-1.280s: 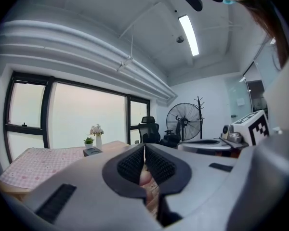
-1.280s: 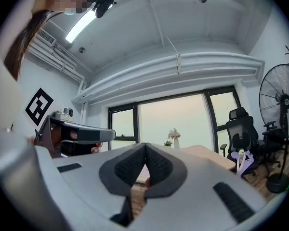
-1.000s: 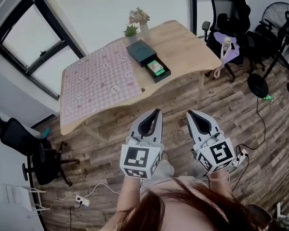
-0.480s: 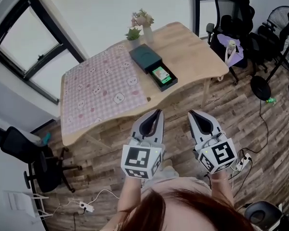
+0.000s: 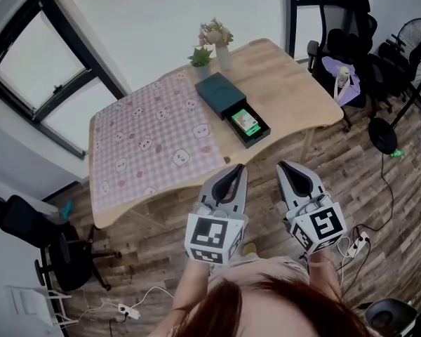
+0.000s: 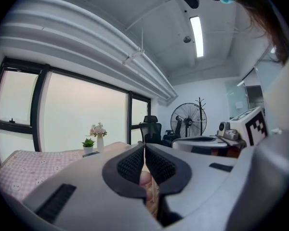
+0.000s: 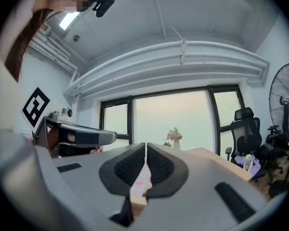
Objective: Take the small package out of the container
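Closed and empty, the left gripper (image 5: 236,168) and right gripper (image 5: 285,166) have come nearer the wooden worktop (image 5: 295,93), where the small green package (image 5: 244,121) lies in the dark open-drawer container (image 5: 219,93), unreached.

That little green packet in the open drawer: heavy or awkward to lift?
The packet looks small and flat, so probably light. Lying flat in the shallow drawer, it seems unlikely to roll or tip. Whether its wrapper is slippery, I cannot tell from here.
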The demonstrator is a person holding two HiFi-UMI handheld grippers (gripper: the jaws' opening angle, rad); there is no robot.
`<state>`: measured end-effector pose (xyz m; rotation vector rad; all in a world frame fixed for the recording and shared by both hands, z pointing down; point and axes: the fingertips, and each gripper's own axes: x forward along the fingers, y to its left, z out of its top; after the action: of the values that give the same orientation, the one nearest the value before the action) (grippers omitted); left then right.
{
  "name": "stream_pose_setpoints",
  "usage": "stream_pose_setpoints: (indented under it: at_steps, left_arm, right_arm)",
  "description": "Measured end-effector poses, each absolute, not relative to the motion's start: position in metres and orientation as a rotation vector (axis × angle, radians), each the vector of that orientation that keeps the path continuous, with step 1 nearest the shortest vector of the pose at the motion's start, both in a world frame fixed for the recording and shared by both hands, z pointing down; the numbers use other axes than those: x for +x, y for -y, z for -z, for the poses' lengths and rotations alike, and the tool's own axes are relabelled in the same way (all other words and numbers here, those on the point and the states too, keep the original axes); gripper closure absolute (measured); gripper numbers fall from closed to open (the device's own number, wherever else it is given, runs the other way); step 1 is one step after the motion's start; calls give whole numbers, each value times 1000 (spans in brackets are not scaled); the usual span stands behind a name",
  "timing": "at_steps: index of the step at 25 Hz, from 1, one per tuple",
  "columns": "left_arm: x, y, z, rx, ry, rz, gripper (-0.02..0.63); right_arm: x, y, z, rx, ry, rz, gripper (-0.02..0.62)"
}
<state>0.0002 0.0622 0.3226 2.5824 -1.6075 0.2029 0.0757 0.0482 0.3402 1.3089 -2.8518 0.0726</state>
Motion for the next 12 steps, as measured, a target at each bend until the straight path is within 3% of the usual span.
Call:
stream_pose_setpoints:
  at_steps: [12]
  left_arm:
    - [-37, -20, -330, 2582, 1554, -197, 592]
  right_arm:
    - [31, 3, -345, 1288, 2796, -85, 555]
